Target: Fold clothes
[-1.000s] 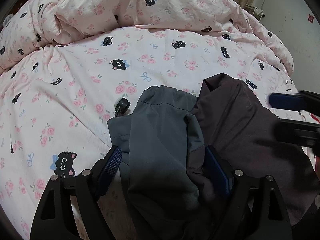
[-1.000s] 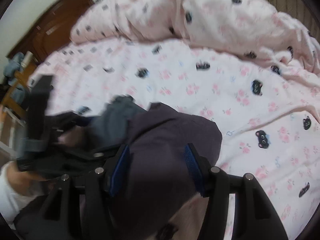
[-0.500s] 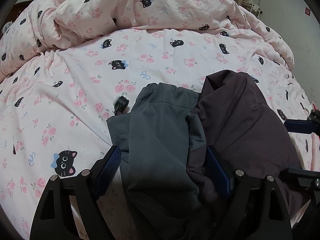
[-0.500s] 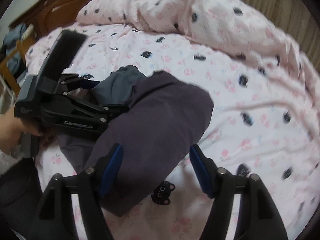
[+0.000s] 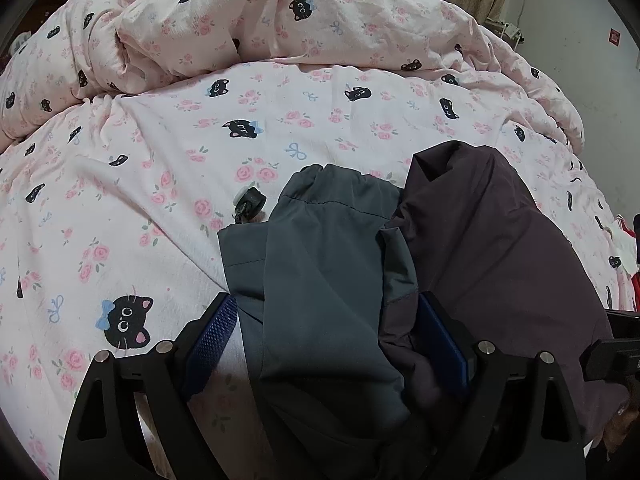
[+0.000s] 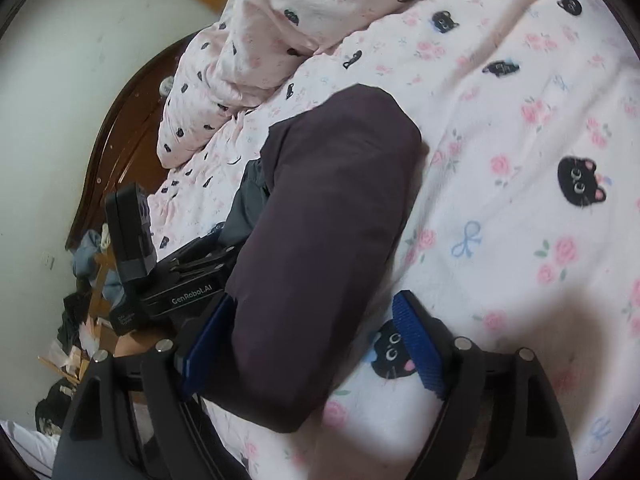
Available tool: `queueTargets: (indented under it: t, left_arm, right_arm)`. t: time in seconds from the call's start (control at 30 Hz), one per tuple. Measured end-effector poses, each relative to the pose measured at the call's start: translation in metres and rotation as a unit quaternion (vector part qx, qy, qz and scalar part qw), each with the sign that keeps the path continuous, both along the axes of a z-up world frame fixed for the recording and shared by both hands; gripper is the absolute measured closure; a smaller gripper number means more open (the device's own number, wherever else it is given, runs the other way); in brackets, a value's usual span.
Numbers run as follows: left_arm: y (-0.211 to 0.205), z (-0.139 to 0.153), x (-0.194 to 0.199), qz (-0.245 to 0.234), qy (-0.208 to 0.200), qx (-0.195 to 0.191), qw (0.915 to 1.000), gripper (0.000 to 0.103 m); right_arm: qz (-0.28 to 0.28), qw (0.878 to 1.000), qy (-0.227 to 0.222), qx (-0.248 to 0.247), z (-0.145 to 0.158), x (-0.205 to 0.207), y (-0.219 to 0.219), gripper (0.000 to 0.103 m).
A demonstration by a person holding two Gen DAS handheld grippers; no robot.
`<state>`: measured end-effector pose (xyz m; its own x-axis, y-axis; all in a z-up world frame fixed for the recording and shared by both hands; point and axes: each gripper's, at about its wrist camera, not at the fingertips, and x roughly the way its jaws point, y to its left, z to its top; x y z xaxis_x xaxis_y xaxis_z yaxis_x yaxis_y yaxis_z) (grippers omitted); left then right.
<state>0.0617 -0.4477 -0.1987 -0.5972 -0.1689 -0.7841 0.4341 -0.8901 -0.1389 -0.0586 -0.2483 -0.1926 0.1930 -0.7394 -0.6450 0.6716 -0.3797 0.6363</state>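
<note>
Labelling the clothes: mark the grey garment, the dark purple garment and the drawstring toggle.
grey garment (image 5: 320, 280), left wrist view, on its flat middle panel.
dark purple garment (image 6: 320, 220), right wrist view, on its smooth folded top.
drawstring toggle (image 5: 250, 204), left wrist view, on its black body.

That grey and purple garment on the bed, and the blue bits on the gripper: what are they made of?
The garment looks like thin, matte woven synthetic, perhaps nylon: smooth panels, crisp creases, stitched seams. The left gripper pads look like textured rubber or plastic, judging by their fine knurled grid.
</note>
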Motion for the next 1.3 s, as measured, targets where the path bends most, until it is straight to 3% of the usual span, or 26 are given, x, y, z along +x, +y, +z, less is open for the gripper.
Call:
queueTargets:
  t: [0.33,0.5,0.7,0.9,1.07,1.3]
  left_arm:
    - [-0.001,0.0,0.001,0.0,0.003,0.004,1.0,0.014]
    - [-0.004,0.001,0.003,0.002,0.009,0.013,0.9999,0.014]
    - [-0.01,0.001,0.006,0.006,0.011,0.022,0.9997,0.014]
    - [-0.015,0.001,0.009,0.012,0.014,0.032,0.9993,0.015]
    - [-0.01,0.0,0.007,0.012,0.005,0.016,0.9998,0.015]
    - [-0.009,0.001,0.005,0.008,0.001,0.008,0.9999,0.014]
  right_arm:
    - [-0.006,0.999,0.04,0.022,0.002,0.024,-0.021,0.018]
    - [-0.014,0.999,0.034,0.025,0.013,0.025,-0.019,0.023]
    - [-0.014,0.992,0.114,0.054,0.045,0.054,-0.03,0.023]
    - [-0.006,0.987,0.151,0.054,0.068,0.08,-0.036,0.023]
    - [-0.031,0.993,0.105,0.049,0.057,0.065,-0.033,0.023]
    - [-0.06,0.998,-0.021,0.012,0.021,0.032,-0.017,0.023]
